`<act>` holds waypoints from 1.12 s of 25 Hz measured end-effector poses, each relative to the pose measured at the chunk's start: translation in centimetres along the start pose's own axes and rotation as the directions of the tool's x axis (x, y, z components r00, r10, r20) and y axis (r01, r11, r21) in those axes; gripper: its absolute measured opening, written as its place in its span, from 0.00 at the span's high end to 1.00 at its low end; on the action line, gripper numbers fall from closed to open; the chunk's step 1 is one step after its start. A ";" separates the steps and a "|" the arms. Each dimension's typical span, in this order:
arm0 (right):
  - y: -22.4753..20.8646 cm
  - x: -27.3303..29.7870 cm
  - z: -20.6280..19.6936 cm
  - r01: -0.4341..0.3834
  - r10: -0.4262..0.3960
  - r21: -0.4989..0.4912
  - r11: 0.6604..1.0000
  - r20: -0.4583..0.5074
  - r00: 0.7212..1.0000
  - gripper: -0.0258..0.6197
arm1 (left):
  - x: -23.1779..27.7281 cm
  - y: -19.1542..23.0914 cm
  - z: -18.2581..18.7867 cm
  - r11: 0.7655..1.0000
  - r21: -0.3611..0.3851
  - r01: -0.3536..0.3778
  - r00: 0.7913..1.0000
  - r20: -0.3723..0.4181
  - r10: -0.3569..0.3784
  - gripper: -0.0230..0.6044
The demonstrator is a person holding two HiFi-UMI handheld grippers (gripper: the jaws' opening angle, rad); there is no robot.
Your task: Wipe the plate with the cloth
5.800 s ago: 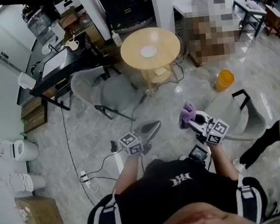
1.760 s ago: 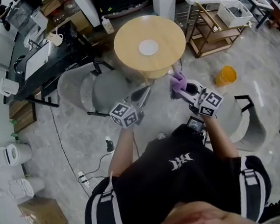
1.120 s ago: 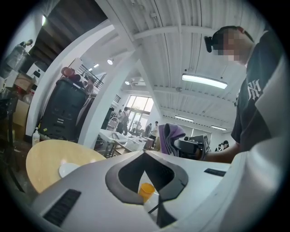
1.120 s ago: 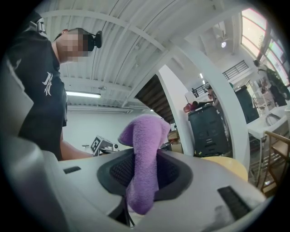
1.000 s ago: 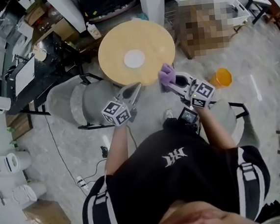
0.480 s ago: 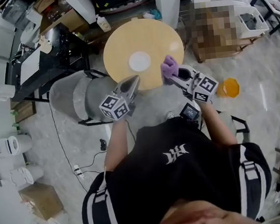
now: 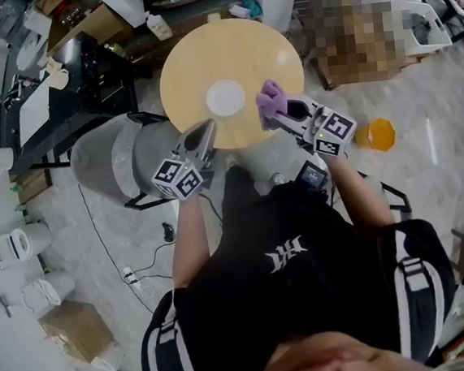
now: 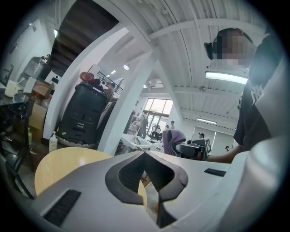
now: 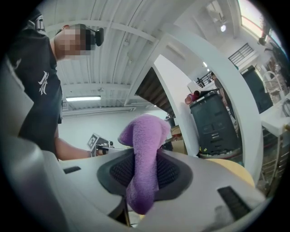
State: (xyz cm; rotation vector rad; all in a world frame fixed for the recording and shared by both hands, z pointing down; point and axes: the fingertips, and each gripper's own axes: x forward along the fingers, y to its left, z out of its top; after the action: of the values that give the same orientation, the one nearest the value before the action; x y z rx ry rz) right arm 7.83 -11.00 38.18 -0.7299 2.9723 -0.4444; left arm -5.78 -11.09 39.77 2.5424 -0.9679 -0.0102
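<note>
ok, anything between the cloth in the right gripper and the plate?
Nothing visible. The purple cloth, clamped in the right gripper, shows just right of the white plate in the head view; only bare table top lies between them.

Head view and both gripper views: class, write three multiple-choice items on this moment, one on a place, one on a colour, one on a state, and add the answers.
1. Where does the plate lie?
A. in the middle of the round table
B. on the floor
C. on the grey chair

2. What colour is the cloth?
A. orange
B. white
C. purple

3. How do the left gripper's jaws stand?
A. wide apart
B. shut with nothing between them
C. shut on the cloth

Answers: 1 A, the white disc sits mid-tabletop. 2 C, purple fabric is pinched in the right gripper. 3 B, the left gripper view shows its jaws meeting, empty.
</note>
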 end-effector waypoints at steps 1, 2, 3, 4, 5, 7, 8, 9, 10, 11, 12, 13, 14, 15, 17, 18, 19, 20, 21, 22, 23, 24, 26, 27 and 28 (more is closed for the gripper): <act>-0.6 0.7 -0.1 -0.002 0.002 0.000 1.000 -0.011 1.000 0.81 | 0.2 0.6 0.0 1.000 -0.005 0.002 1.000 0.002 -0.002 0.95; -1.3 1.2 -0.1 0.001 -0.001 -0.003 1.000 -0.018 1.000 0.81 | 0.7 1.1 -0.2 1.000 -0.009 0.011 1.000 -0.002 -0.011 0.95; -1.9 1.5 0.0 0.011 -0.011 -0.005 1.000 -0.020 1.000 0.81 | 1.2 1.6 -0.5 1.000 -0.012 0.024 1.000 -0.012 -0.024 0.95; -2.5 1.7 0.1 0.025 -0.025 -0.005 1.000 -0.018 1.000 0.81 | 1.7 2.0 -0.9 0.999 -0.017 0.037 0.999 -0.023 -0.038 0.95; -3.0 1.9 0.3 0.041 -0.041 -0.002 0.999 -0.013 0.999 0.81 | 2.2 2.5 -1.1 0.998 -0.024 0.051 0.998 -0.032 -0.051 0.95; -3.6 2.7 0.6 0.063 -0.063 0.007 0.998 -0.012 0.998 0.81 | 2.8 3.7 -1.2 0.997 -0.040 0.073 0.996 -0.046 -0.075 0.95; -3.8 3.3 0.8 0.068 -0.067 0.009 0.998 -0.017 0.998 0.81 | 3.0 4.5 -1.0 0.996 -0.045 0.082 0.995 -0.051 -0.085 0.95; -4.1 4.1 0.9 0.070 -0.070 0.009 0.997 -0.025 0.997 0.81 | 3.3 5.5 -0.5 0.995 -0.045 0.091 0.994 -0.054 -0.094 0.95; -4.6 5.0 1.1 0.074 -0.074 0.007 0.997 -0.036 0.997 0.81 | 3.7 6.6 0.1 0.994 -0.044 0.100 0.993 -0.053 -0.102 0.95; -5.2 6.0 1.3 0.081 -0.080 0.004 0.997 -0.046 0.996 0.81 | 4.1 7.9 0.7 0.993 -0.042 0.108 0.993 -0.051 -0.110 0.95; -6.0 6.8 1.4 0.090 -0.090 0.003 0.996 -0.054 0.994 0.81 | 4.6 9.0 1.3 0.992 -0.041 0.117 0.992 -0.048 -0.119 0.95; -6.6 7.5 1.6 0.101 -0.101 0.001 0.995 -0.061 0.993 0.81 | 5.1 10.1 1.8 0.991 -0.041 0.127 0.991 -0.044 -0.128 0.95; -7.2 8.1 1.7 0.113 -0.113 0.000 0.994 -0.065 0.992 0.81 | 5.4 10.9 2.2 0.990 -0.043 0.137 0.989 -0.042 -0.139 0.95; -7.6 8.8 1.9 0.124 -0.124 -0.002 0.992 -0.067 0.990 0.81 | 5.6 11.7 2.6 0.988 -0.046 0.147 0.988 -0.041 -0.149 0.95; -8.2 10.1 2.2 0.140 -0.140 -0.004 0.990 -0.071 0.988 0.81 | 5.9 13.1 3.0 0.985 -0.052 0.166 0.985 -0.045 -0.168 0.95; -8.4 10.7 2.3 0.146 -0.146 -0.004 0.989 -0.075 0.986 0.81 | 6.1 13.6 3.0 0.983 -0.058 0.175 0.983 -0.047 -0.177 0.95; -8.6 11.1 2.3 0.154 -0.154 -0.004 0.988 -0.081 0.985 0.81 | 6.3 14.1 2.8 0.981 -0.068 0.183 0.981 -0.049 -0.187 0.95; -8.8 11.3 2.3 0.163 -0.163 -0.005 0.987 -0.090 0.983 0.81 | 6.6 14.4 2.6 0.978 -0.080 0.193 0.979 -0.053 -0.197 0.95; -9.0 11.5 2.2 0.175 -0.174 -0.006 0.985 -0.099 0.980 0.81 | 6.9 14.8 2.2 0.975 -0.094 0.202 0.976 -0.058 -0.208 0.95; -9.2 11.6 2.1 0.188 -0.187 -0.004 0.982 -0.108 0.976 0.81 | 7.1 15.1 1.8 0.971 -0.112 0.211 0.974 -0.064 -0.219 0.95; -9.5 11.7 2.0 0.202 -0.201 -0.001 0.979 -0.115 0.973 0.81 | 7.3 15.4 1.4 0.966 -0.137 0.220 0.971 -0.069 -0.231 0.95; -9.7 11.8 1.8 0.218 -0.216 0.002 0.976 -0.123 0.969 0.81 | 7.6 15.8 0.9 0.960 -0.166 0.227 0.968 -0.073 -0.242 0.95; -10.3 11.8 1.5 0.249 -0.246 0.005 0.968 -0.139 0.959 0.81 | 8.0 16.4 0.0 0.947 -0.214 0.238 0.962 -0.079 -0.260 0.95; -10.5 11.7 1.4 0.261 -0.257 0.008 0.965 -0.145 0.955 0.81 | 8.2 16.6 -0.5 0.944 -0.227 0.241 0.960 -0.084 -0.265 0.95; -10.8 11.7 1.4 0.270 -0.265 0.012 0.963 -0.147 0.953 0.81 | 8.5 16.8 -1.0 0.942 -0.235 0.241 0.959 -0.091 -0.268 0.95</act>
State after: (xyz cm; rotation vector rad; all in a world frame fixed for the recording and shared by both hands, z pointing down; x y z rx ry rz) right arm 2.46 -25.86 40.18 -1.1527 2.9972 -0.5810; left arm -9.87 -27.43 48.31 2.4107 -0.5518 -0.0360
